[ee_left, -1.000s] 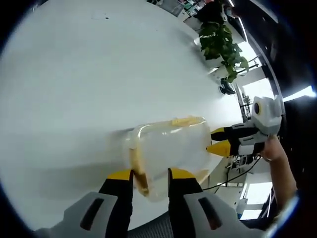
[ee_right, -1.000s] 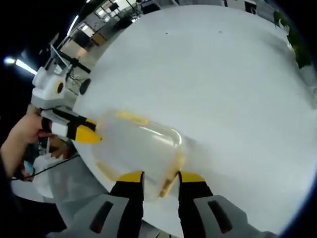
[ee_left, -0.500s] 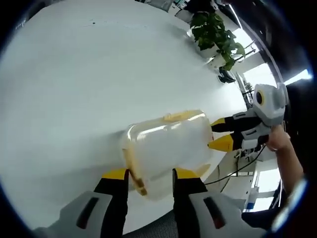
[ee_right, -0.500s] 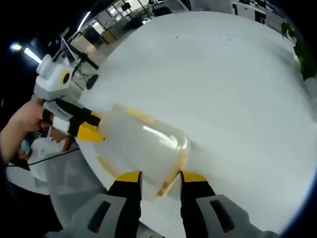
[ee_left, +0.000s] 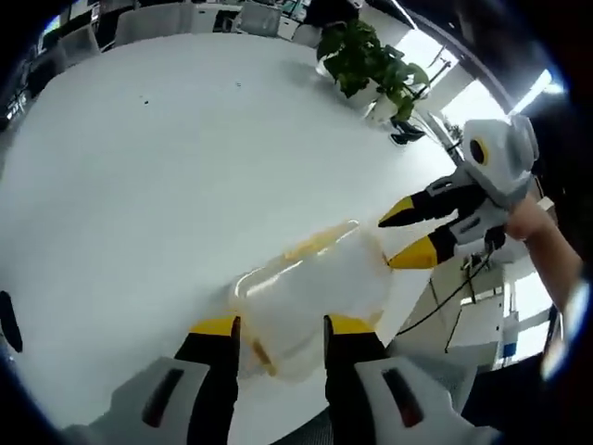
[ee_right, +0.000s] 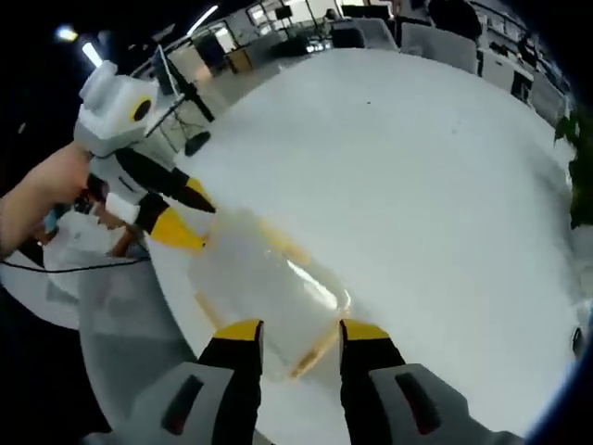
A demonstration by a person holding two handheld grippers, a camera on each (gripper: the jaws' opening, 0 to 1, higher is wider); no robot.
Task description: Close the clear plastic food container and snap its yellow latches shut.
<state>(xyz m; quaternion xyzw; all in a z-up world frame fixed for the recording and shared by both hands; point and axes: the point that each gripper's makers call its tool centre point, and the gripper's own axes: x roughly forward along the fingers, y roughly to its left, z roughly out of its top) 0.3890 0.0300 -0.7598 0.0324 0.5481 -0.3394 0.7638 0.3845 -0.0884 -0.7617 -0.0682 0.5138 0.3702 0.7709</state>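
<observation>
The clear plastic food container [ee_left: 310, 283] lies with its lid down at the near edge of the white table [ee_left: 157, 167]. My left gripper [ee_left: 281, 326] has its jaws around one short end, with a yellow latch [ee_left: 262, 354] between them. At the opposite end my right gripper [ee_left: 406, 236] clasps the container with its yellow tips. In the right gripper view the container [ee_right: 264, 287] sits between my right gripper's [ee_right: 296, 332] jaws, a yellow latch [ee_right: 310, 354] in the gap. The left gripper [ee_right: 197, 222] holds the far end. Another yellow latch [ee_left: 315, 243] runs along a long side.
A potted plant [ee_left: 366, 69] stands at the table's far side. Chairs [ee_right: 435, 37] line the far edge. A person's hand [ee_right: 42, 195] grips the left tool. The table edge [ee_right: 167, 306] runs just beside the container, with a cable [ee_left: 445, 311] below.
Both cameras have swung upward and more of the table's far side shows. The container has stayed between both pairs of jaws throughout.
</observation>
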